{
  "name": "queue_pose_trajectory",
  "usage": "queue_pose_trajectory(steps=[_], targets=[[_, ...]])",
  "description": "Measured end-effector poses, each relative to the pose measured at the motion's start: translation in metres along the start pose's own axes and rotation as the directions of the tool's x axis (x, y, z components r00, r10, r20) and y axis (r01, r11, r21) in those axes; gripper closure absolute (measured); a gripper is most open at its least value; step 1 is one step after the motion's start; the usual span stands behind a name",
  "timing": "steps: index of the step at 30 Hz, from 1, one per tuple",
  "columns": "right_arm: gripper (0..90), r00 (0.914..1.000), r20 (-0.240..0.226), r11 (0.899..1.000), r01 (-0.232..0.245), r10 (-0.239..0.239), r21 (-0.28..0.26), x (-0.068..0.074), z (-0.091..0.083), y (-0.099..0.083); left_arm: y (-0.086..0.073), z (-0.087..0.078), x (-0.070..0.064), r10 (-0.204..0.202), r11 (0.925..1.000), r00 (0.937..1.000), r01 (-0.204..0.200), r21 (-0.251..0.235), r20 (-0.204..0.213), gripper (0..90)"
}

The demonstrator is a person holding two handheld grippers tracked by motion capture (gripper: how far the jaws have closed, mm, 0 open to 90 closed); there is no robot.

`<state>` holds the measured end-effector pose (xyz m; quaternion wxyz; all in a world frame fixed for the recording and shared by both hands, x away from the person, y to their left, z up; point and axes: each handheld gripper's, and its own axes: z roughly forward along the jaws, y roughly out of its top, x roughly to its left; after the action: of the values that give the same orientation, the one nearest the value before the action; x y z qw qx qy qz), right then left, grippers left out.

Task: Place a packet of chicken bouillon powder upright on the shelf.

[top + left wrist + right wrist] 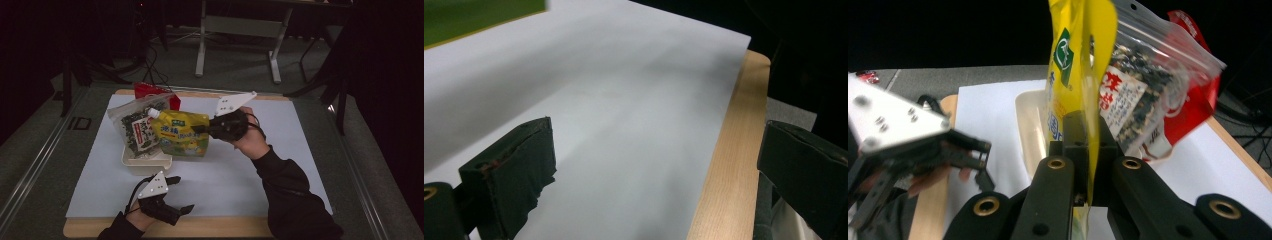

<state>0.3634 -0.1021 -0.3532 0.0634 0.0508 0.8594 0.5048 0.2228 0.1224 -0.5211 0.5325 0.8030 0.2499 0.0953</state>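
Yellow pouch [184, 132] clamped edge-on in right gripper [202, 129] | left gripper [181, 196] jaws spread wide, empty

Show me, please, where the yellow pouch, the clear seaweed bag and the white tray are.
yellow pouch [181, 134], high view, middle of its printed front.
clear seaweed bag [136, 127], high view, on its dark contents.
white tray [145, 164], high view, on its near rim.

yellow pouch [183, 134]: glossy plastic | seaweed bag [139, 129]: clear plastic | table [729, 165]: matt wood | sheet [215, 175]: smooth paper
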Motion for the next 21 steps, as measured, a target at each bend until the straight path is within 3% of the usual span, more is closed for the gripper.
queue_pose_trajectory(steps=[10,21], targets=[[89.9,0.9987,-0.048,1.000,0.016,-0.016,-0.012,0.000,0.044,0.015,-0.004,0.006,-0.005,0.022,0.9991,0.9996,-0.023,0.035,0.015,3.3],[89.9,0.9946,-0.100,0.999,0.025,-0.029,-0.033,0.004,0.086,0.021,-0.005,0.002,-0.004,0.017,0.9995,0.9998,-0.017,0.025,0.013,3.3]])
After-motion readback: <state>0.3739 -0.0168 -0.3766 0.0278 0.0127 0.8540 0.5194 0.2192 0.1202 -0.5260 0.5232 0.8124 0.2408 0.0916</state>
